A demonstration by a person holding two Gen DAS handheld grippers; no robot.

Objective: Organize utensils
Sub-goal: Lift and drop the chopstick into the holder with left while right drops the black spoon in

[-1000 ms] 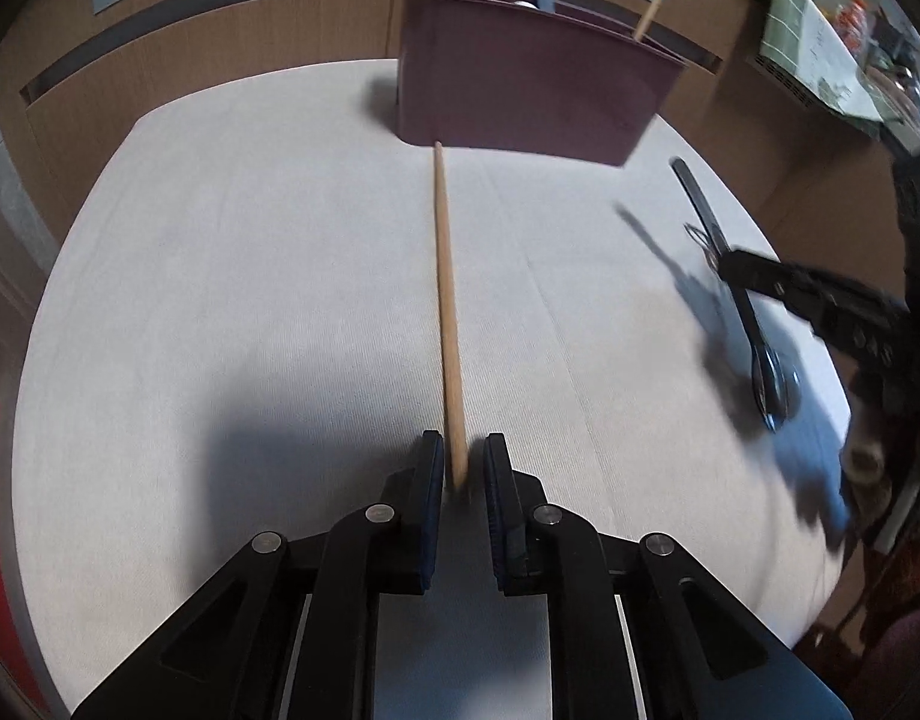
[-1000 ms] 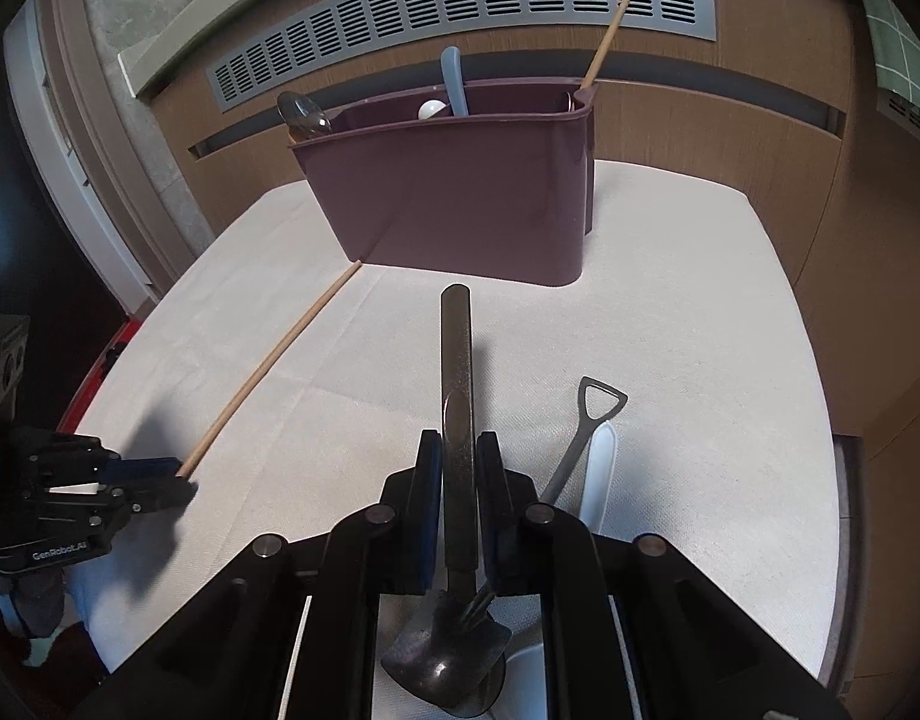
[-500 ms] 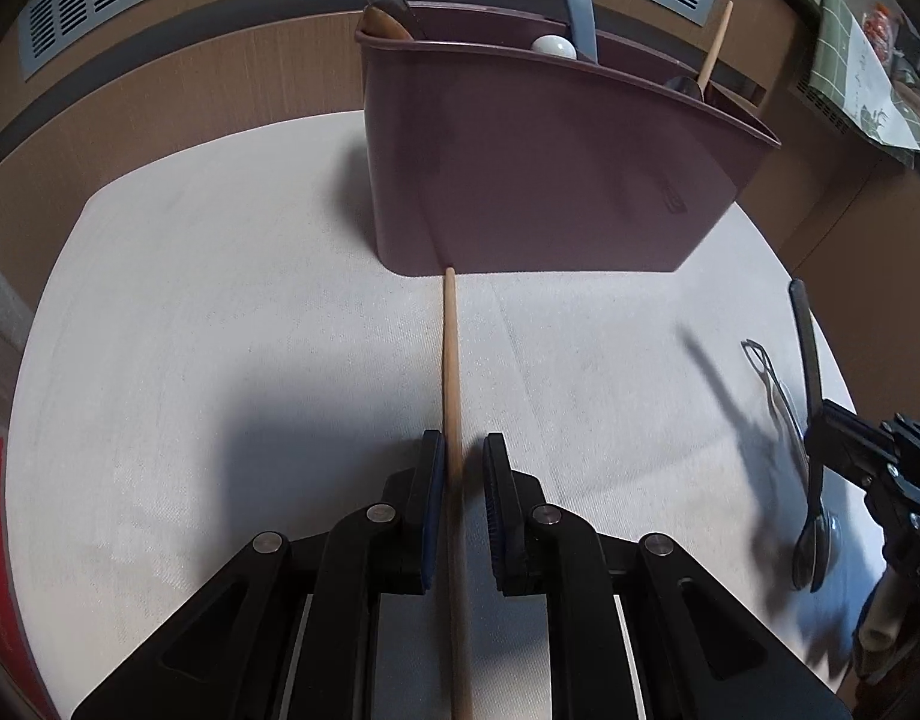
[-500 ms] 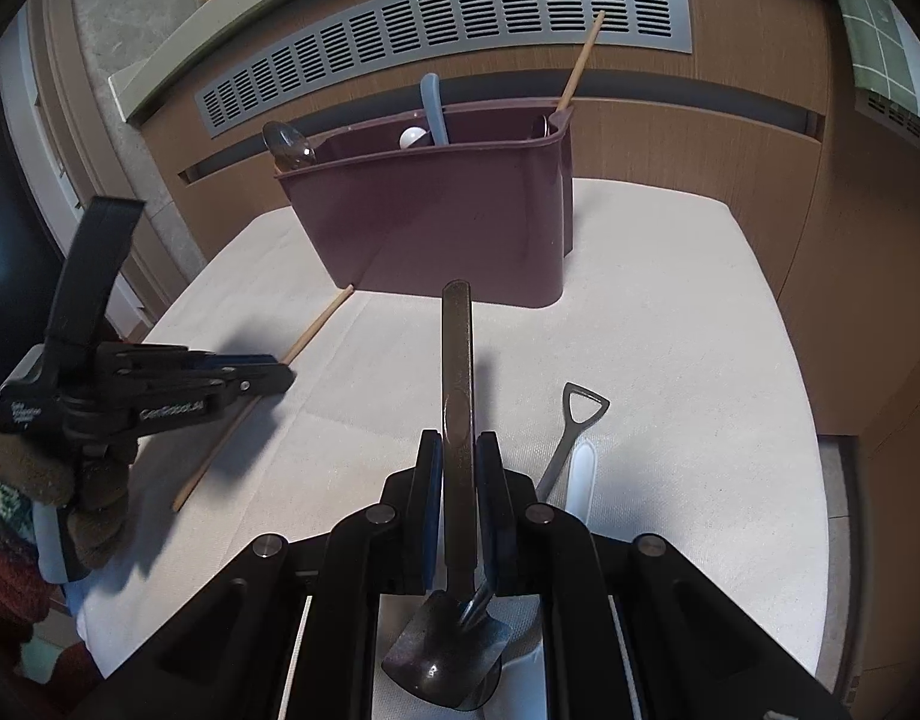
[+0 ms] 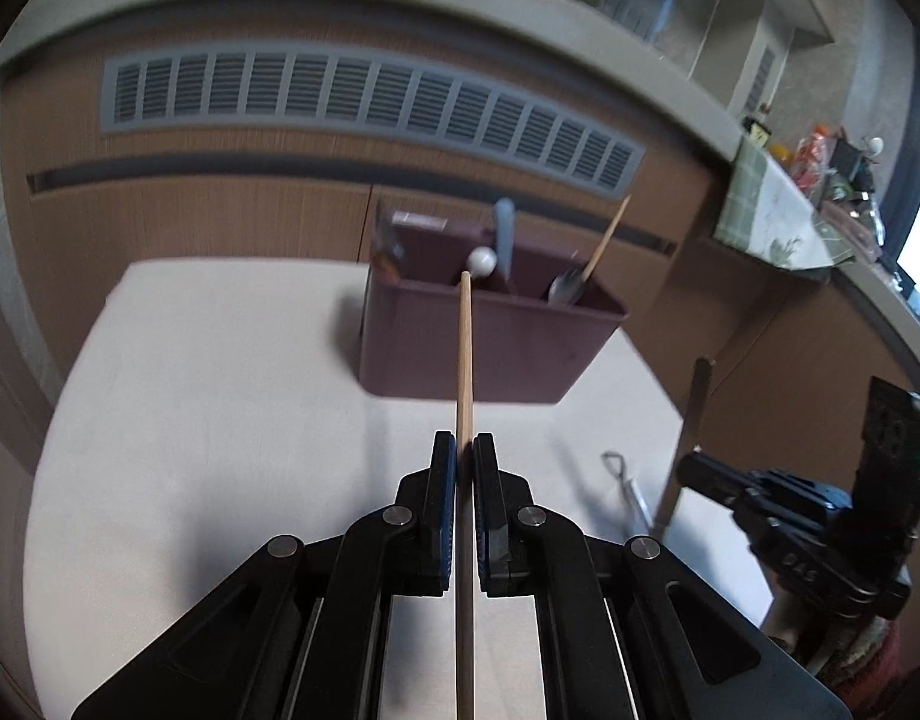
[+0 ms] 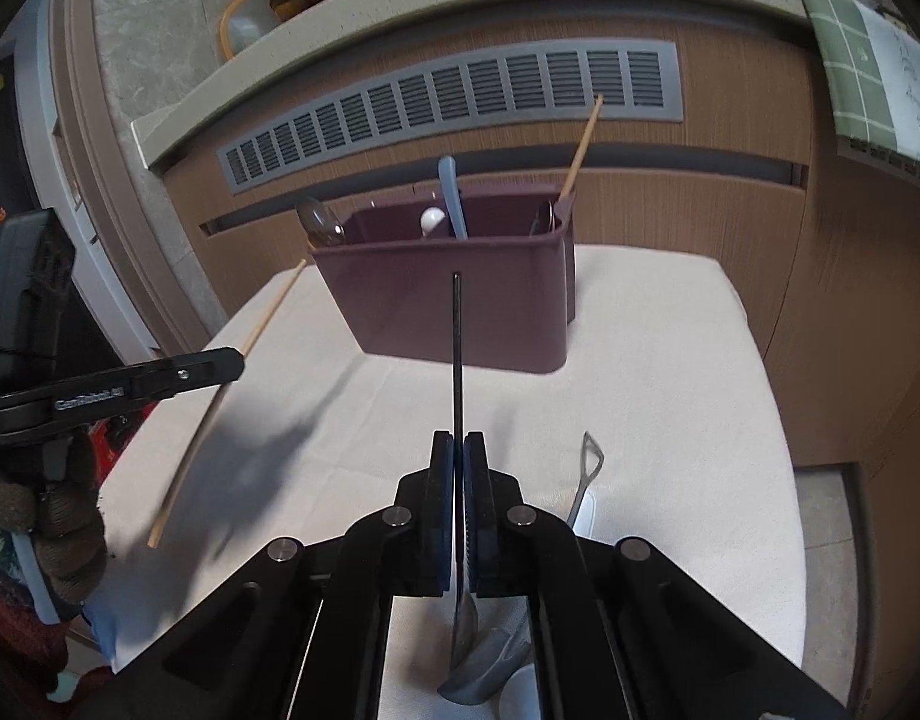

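Observation:
My left gripper (image 5: pixel 464 450) is closing its jaws on a long wooden chopstick (image 5: pixel 464 360), whose pads press it and hold it above the cloth, pointing at the maroon utensil caddy (image 5: pixel 490 348). My right gripper (image 6: pixel 458 444) is also closing, and its pads pinch the thin handle of a dark metal spoon (image 6: pixel 456 360), seen edge-on with the bowl hanging behind the fingers. In the right wrist view the left gripper (image 6: pixel 237 363) carries the chopstick (image 6: pixel 261 324) left of the caddy (image 6: pixel 508 312). The caddy holds a blue handle, a white knob, another chopstick and metal cutlery.
A metal utensil with a triangular loop handle (image 6: pixel 589 468) lies on a white one on the white tablecloth (image 6: pixel 670 390), right of my right gripper. Behind the table stands a wooden cabinet front with a grey vent grille (image 6: pixel 460 96). A cluttered counter (image 5: pixel 820 180) runs along the right.
Both grippers rose. The chopstick came off the cloth in the left jaws. The right jaws closed tighter and the spoon handle turned edge-on.

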